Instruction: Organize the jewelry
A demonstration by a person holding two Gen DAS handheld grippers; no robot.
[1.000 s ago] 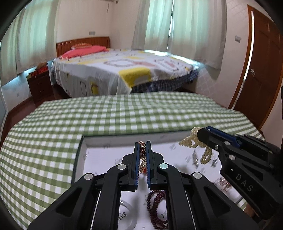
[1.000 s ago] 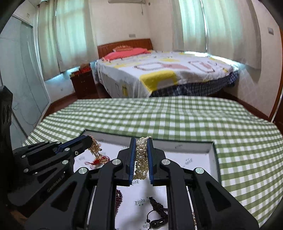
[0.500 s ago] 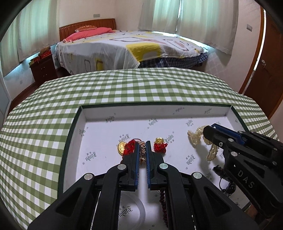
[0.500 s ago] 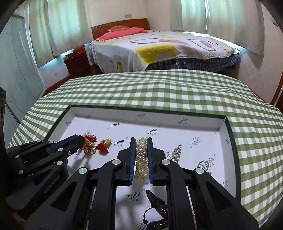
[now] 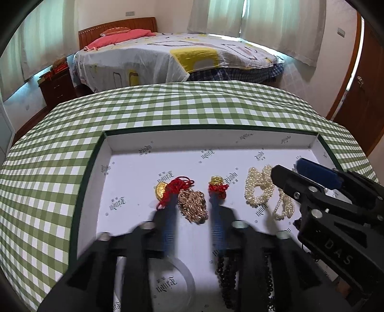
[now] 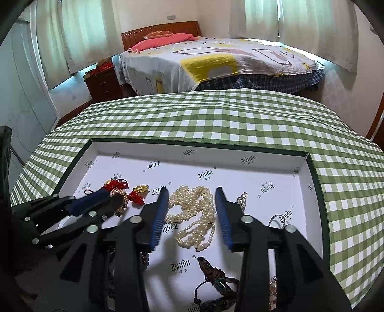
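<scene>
Pearl strand (image 6: 192, 216): lies lengthwise between my right tongs (image 6: 192, 213), released, jaws opening.
Gold chain (image 5: 193, 204): between my left tongs (image 5: 192, 211), opening; earlier both pinched.

Ahead of the fingers, past the far edge of a table (image 5: 192, 108) under green-and-white checked cloth, stands a bed (image 5: 177, 60) with a wooden headboard (image 5: 117, 28), a pink pillow (image 5: 120, 38) and a white cover with yellow and grey shapes; a blue plaid sheet (image 6: 259, 82) hangs below it. Left of the bed sits a dark wooden nightstand (image 5: 56, 86) with red items on top. Pale curtains (image 5: 264, 21) cover bright windows behind the bed and on the left wall, letting in daylight. The walls are cream. A brown wooden door (image 5: 362, 96) stands far right of the fingers. The floor by the nightstand is dark wood.
</scene>
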